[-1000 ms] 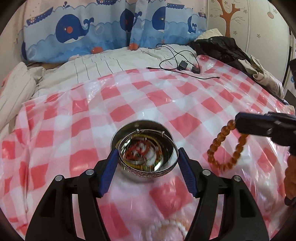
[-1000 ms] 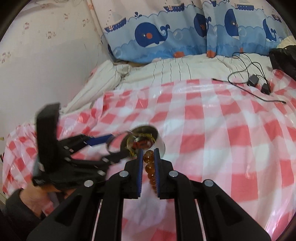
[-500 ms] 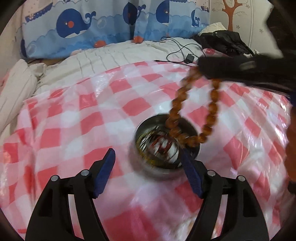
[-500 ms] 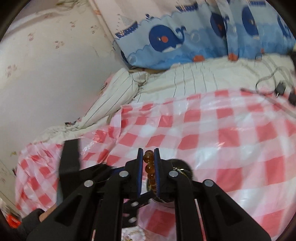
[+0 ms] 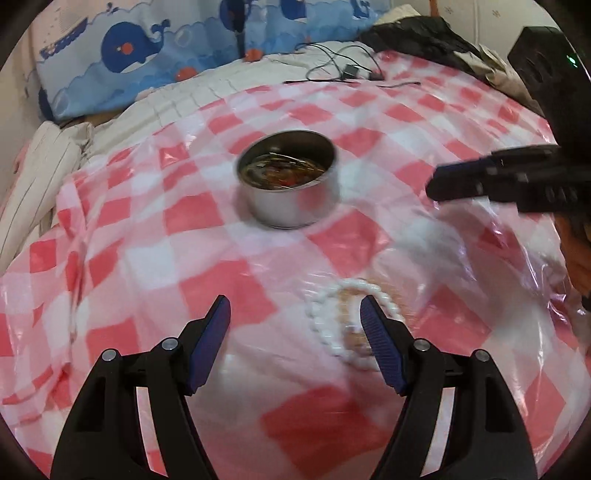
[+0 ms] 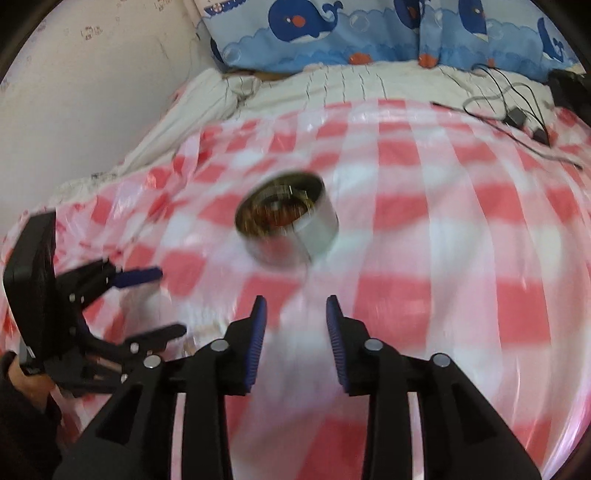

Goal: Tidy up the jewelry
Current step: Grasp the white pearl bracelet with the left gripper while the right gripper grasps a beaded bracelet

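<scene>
A round metal tin (image 5: 291,181) stands on the red-and-white checked plastic cloth (image 5: 147,240), with bangles and amber-coloured beads inside; it also shows in the right wrist view (image 6: 291,229). A white pearl bracelet (image 5: 332,321) lies on the cloth just in front of my left gripper (image 5: 295,317), which is open and empty, its right finger over the bracelet's edge. My right gripper (image 6: 295,314) is open and empty, a little short of the tin. It appears at the right of the left wrist view (image 5: 491,181).
Black cables and a charger (image 5: 351,70) lie at the far edge of the cloth. Dark clothing (image 5: 424,33) is piled at the back right. A whale-print pillow (image 6: 369,33) and striped bedding (image 6: 295,88) lie behind. A wall (image 6: 92,74) stands at the left.
My right gripper opened and let go of the amber bead bracelet, which now lies in the tin. Both grippers pulled back from the tin. My left gripper now stands over the pearl bracelet.
</scene>
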Tool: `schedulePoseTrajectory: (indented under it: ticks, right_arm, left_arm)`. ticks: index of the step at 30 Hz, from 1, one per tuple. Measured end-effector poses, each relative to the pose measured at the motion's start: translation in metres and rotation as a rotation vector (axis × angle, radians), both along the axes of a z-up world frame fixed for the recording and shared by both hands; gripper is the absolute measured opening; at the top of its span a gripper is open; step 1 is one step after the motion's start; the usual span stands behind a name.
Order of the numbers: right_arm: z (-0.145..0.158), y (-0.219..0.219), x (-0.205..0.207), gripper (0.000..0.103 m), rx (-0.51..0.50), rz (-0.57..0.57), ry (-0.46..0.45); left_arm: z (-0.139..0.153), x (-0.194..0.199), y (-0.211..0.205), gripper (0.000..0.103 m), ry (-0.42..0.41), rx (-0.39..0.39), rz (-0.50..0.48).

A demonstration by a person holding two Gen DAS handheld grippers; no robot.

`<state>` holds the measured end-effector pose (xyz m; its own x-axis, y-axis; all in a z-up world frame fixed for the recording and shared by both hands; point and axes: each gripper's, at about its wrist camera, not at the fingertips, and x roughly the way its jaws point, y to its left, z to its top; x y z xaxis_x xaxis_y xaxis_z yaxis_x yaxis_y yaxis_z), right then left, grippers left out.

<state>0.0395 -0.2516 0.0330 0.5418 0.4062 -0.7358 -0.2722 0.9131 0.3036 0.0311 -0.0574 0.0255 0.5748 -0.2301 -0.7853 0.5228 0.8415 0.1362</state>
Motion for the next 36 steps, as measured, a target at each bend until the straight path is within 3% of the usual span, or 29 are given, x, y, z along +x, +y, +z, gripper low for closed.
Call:
schedulePoseTrajectory:
  ticks: [5,8,10,12,16,18,22,25,27,29,33,36]
  right_arm:
    - [-0.012,-0.001,-0.006,0.040,0.005,-0.003,0.032]
    - [-0.013,-0.001,-0.006,0.044,0.005,-0.001,0.029]
    - [-0.015,0.000,-0.005,0.045,0.003,-0.001,0.034]
    - [-0.017,0.001,-0.006,0.045,0.004,0.002,0.039]
    - [-0.018,0.013,-0.009,0.047,-0.045,0.030,0.022]
    - [-0.018,0.020,-0.011,0.054,-0.076,0.051,0.005]
    - [-0.018,0.038,-0.016,0.055,-0.158,0.089,-0.043]
    - [-0.019,0.054,-0.016,0.057,-0.217,0.115,-0.078]
    - [-0.019,0.062,-0.014,0.058,-0.215,0.129,-0.087]
    - [-0.023,0.074,-0.011,0.060,-0.228,0.150,-0.091]
    - [-0.039,0.094,-0.009,0.066,-0.433,0.213,-0.068]
    - [-0.030,0.071,-0.008,0.068,-0.616,0.119,-0.106]
  left_arm:
    - [-0.012,0.001,-0.006,0.051,0.031,-0.051,0.052]
    - [-0.011,0.004,0.007,0.050,0.038,-0.133,0.121]
    - [-0.011,0.007,0.013,0.050,0.033,-0.142,0.154]
    - [-0.013,0.009,0.013,0.050,0.034,-0.113,0.158]
    - [-0.023,0.008,-0.002,0.050,-0.016,0.052,0.150]
    - [-0.026,0.006,-0.008,0.046,-0.048,0.120,0.150]
    - [-0.028,0.004,-0.017,0.024,-0.099,0.248,0.136]
    - [-0.023,0.006,-0.012,0.011,-0.063,0.195,0.140]
    - [-0.017,0.010,0.000,0.009,-0.027,0.109,0.161]
    - [-0.012,0.013,0.008,0.008,-0.034,0.103,0.183]
    - [-0.014,0.015,0.014,0.008,-0.038,0.133,0.200]
    - [-0.017,0.014,0.012,0.007,-0.030,0.156,0.180]
